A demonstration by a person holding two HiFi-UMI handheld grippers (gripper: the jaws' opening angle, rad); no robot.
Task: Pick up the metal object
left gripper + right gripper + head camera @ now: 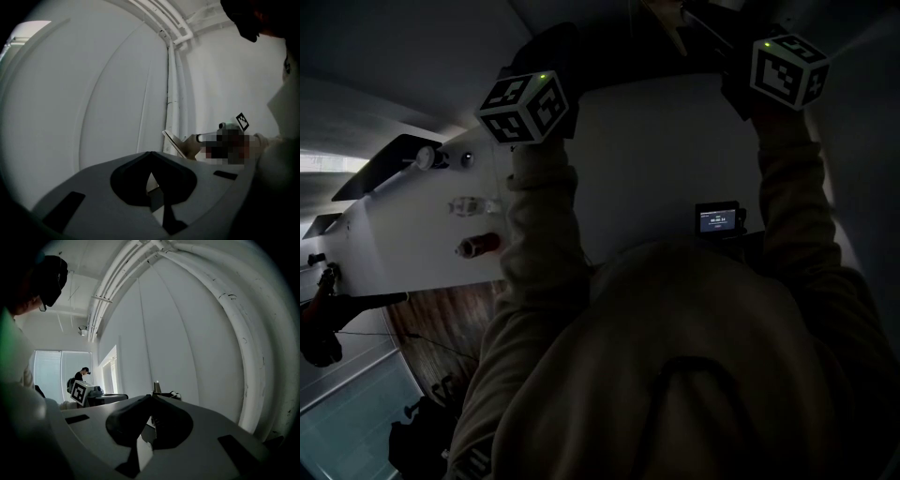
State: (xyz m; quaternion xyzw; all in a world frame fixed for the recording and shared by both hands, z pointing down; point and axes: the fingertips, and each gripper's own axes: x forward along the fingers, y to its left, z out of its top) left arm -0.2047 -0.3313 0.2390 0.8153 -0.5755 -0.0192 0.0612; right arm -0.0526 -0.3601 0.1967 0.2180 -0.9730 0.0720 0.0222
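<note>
The head view is dark. Both sleeved arms are raised, and each gripper shows only its marker cube: left cube (525,105), right cube (787,70). A white table (403,244) at the left carries small objects: a red and silvery cylinder (478,246), a pale glinting piece (473,204) and a white knob (422,159). Neither gripper is near them. In the left gripper view my left gripper (151,154) is shut with nothing between its tips and faces a bare wall. My right gripper (151,398) is shut and empty too, facing a wall.
A small lit screen (717,217) stands near the white wall ahead. Pipes (174,84) run up the wall corner. The right gripper view shows a window (61,371) and a distant person (82,376). Dark wooden floor (441,319) lies below the table.
</note>
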